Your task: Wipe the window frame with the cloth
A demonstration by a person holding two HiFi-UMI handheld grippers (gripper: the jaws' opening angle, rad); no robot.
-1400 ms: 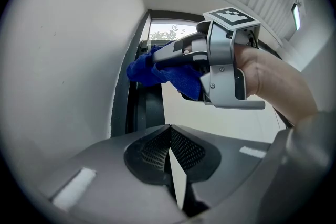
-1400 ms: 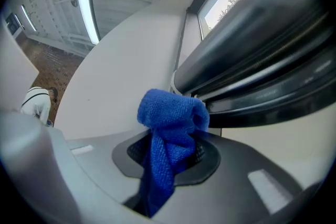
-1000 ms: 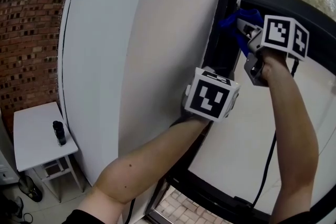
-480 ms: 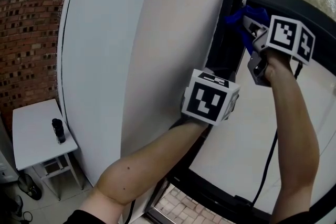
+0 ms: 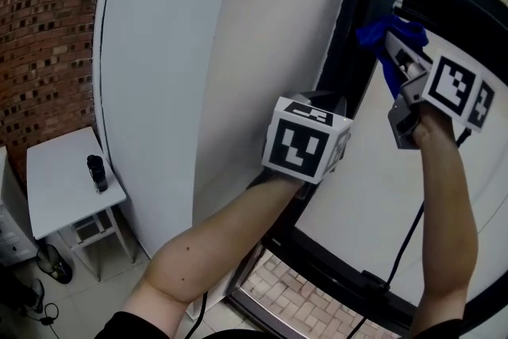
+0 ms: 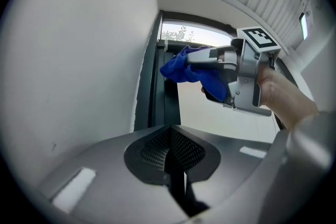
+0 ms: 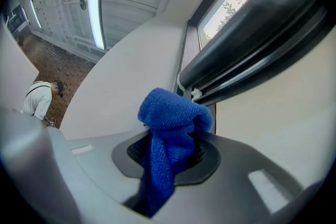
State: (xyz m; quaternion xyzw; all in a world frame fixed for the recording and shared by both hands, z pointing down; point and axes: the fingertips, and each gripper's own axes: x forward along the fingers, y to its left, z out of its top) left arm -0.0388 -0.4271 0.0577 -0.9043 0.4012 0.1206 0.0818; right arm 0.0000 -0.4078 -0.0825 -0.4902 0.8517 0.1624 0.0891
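A blue cloth (image 5: 389,37) is bunched in my right gripper (image 5: 399,52), which is shut on it. The cloth presses against the black window frame (image 5: 349,52) where the upright meets a crossbar. In the right gripper view the cloth (image 7: 170,118) rises out of the jaws of the right gripper (image 7: 170,150) just short of the dark frame (image 7: 247,55). My left gripper (image 6: 170,136) is shut with nothing in it, lower down beside the frame's upright (image 6: 155,97). From there the cloth (image 6: 191,72) is seen above. In the head view only its marker cube (image 5: 305,137) shows.
A white curved wall panel (image 5: 198,75) fills the left of the frame. Low at left stands a small white table (image 5: 63,194) with a dark object (image 5: 97,173), against a brick wall (image 5: 40,28). A cable (image 5: 405,250) hangs under my right arm. A person (image 7: 38,99) stands far off.
My right gripper with the cloth has shifted right and a little down in the head view, staying against the frame. The left gripper has barely moved.
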